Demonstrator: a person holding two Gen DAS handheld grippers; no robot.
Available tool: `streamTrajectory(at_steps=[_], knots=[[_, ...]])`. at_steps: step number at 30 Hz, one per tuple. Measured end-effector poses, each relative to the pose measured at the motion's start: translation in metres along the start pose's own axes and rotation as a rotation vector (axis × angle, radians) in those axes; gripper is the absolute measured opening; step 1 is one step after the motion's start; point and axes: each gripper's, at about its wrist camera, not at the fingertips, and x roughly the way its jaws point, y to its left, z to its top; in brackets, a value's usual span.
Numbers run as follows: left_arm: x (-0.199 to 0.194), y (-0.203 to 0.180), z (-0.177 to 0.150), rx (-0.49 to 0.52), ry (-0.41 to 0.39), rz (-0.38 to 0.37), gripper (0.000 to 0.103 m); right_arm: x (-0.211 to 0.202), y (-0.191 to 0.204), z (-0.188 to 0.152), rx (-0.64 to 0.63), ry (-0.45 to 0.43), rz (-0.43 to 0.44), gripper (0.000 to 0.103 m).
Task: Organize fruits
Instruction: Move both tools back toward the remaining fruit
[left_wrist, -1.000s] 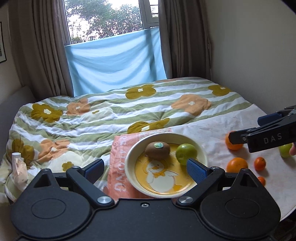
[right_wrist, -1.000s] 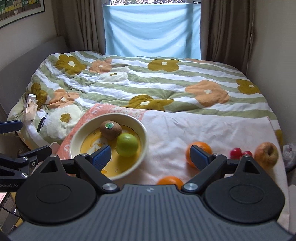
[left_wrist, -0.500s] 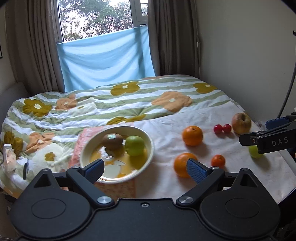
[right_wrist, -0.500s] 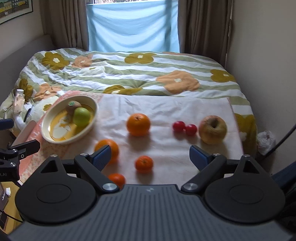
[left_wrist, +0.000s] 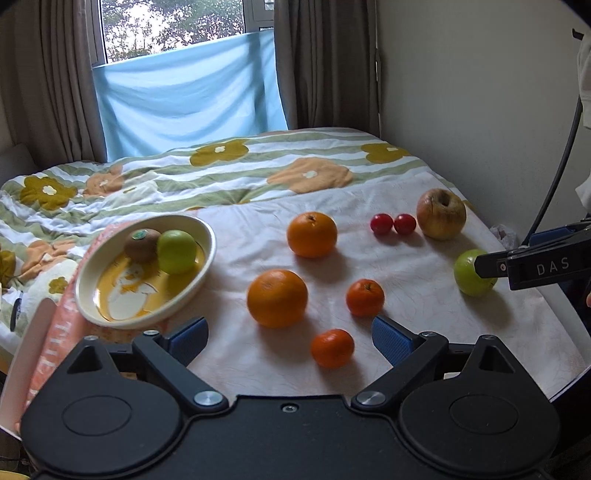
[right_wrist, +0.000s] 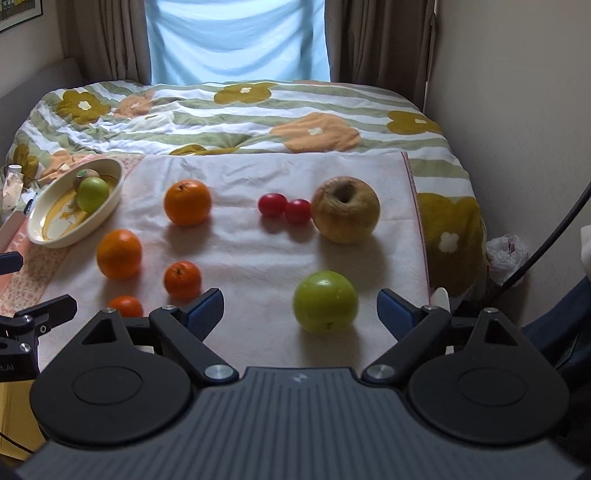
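- The sorting looks only just begun: the cream bowl (left_wrist: 207, 258) with a duck picture on its yellow floor holds two fruits, a brown kiwi (left_wrist: 142, 244) with a small green sticker and a green apple (left_wrist: 176, 252), touching each other at the far side of the bowl.
- The bowl sits on a pink printed cloth at the left end of the white cloth (right_wrist: 258, 254) spread over the foot of a flowered quilt.
- Eight pieces lie loose on the white cloth: two large oranges (left_wrist: 312, 234) (left_wrist: 277, 298), two small mandarins (left_wrist: 365, 297) (left_wrist: 332, 348), two cherry tomatoes (right_wrist: 272, 204) (right_wrist: 297, 211) touching each other, a wrinkled yellow-brown apple (right_wrist: 345, 209) just beside them, and a second green apple (right_wrist: 325, 306).
- That loose green apple is smooth, glossy and round, resting at the right end of the cloth, near its front edge and well apart from the bowl.
- The right gripper (right_wrist: 300, 308) has its blue-padded jaws spread wide and empty, and the apple lies just ahead of them, slightly right of centre; I judge it the likely next pick.
- The left gripper (left_wrist: 290, 336) is also spread wide and holds nothing, hovering over the near edge with the mandarins and the nearer orange before it.
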Motion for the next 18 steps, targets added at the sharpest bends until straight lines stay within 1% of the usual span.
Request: streamTrajectory(at_steps=[8, 11, 12, 14, 16, 18], knots=[[0.037, -0.018, -0.013, 0.014, 0.044, -0.007, 0.092, 0.035, -0.015, -0.012, 0.011, 0.027, -0.004, 0.103], [0.052, -0.022, -0.018, 0.012, 0.068, -0.005, 0.086, 0.046, -0.019, -0.016, 0.014, 0.034, -0.002, 0.103], [0.055, -0.022, -0.019, 0.007, 0.073, -0.004, 0.085, 0.049, -0.019, -0.017, 0.014, 0.035, -0.001, 0.102], [0.059, -0.023, -0.02, 0.0, 0.081, -0.004, 0.084, 0.053, -0.02, -0.018, 0.012, 0.041, 0.004, 0.097], [0.063, -0.025, -0.021, 0.003, 0.088, -0.003, 0.077, 0.057, -0.02, -0.019, 0.013, 0.045, 0.01, 0.095], [0.065, -0.027, -0.022, 0.01, 0.091, -0.003, 0.075, 0.06, -0.02, -0.02, 0.011, 0.043, 0.015, 0.094]])
